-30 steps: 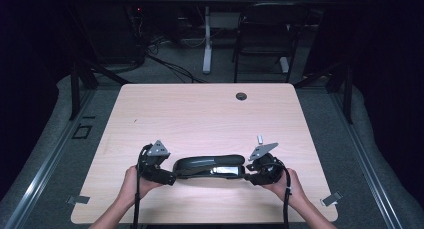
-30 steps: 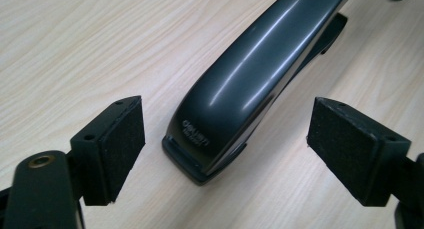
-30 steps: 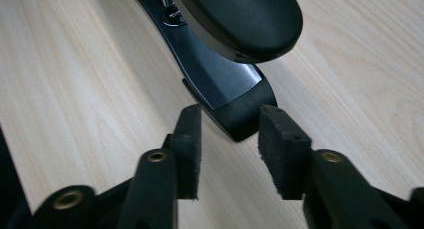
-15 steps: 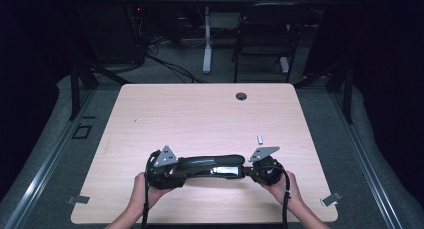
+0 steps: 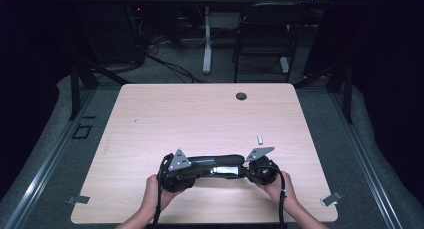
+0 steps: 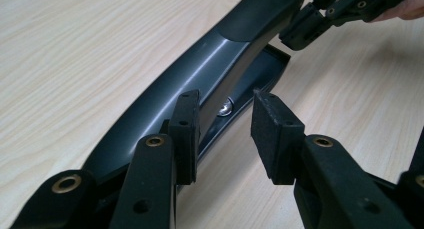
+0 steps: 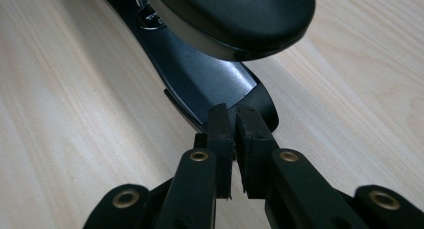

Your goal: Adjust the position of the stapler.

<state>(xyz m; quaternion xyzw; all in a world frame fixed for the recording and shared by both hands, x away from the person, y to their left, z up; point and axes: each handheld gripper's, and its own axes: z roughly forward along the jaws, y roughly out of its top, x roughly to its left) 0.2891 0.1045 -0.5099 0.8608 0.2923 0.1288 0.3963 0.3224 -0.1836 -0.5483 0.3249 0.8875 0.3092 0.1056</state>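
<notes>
A long black stapler (image 5: pixel 215 164) lies across the near part of the wooden table (image 5: pixel 200 114), its top arm raised off its base. My left gripper (image 5: pixel 194 172) is at its left end. In the left gripper view the stapler (image 6: pixel 200 69) runs away from my left gripper (image 6: pixel 227 124), whose jaws have just been closing. The left pad (image 6: pixel 184 134) lies against the stapler's side, while the right pad (image 6: pixel 275 134) stands clear of it. My right gripper (image 5: pixel 246 170) is at the right end, and in the right gripper view my right gripper (image 7: pixel 234 134) is pinched shut on the tip of the stapler's base (image 7: pixel 210 84).
A small silver piece (image 5: pixel 260 138) lies on the table just beyond the right gripper. A round cable hole (image 5: pixel 241 95) sits near the far edge. Metal clips (image 5: pixel 331 199) mark the near corners. A chair (image 5: pixel 260 39) and cables stand behind the table.
The left gripper has slid right along the stapler and its jaws have narrowed. The right gripper's jaws have closed on the stapler's right end; that hand has stayed in place.
</notes>
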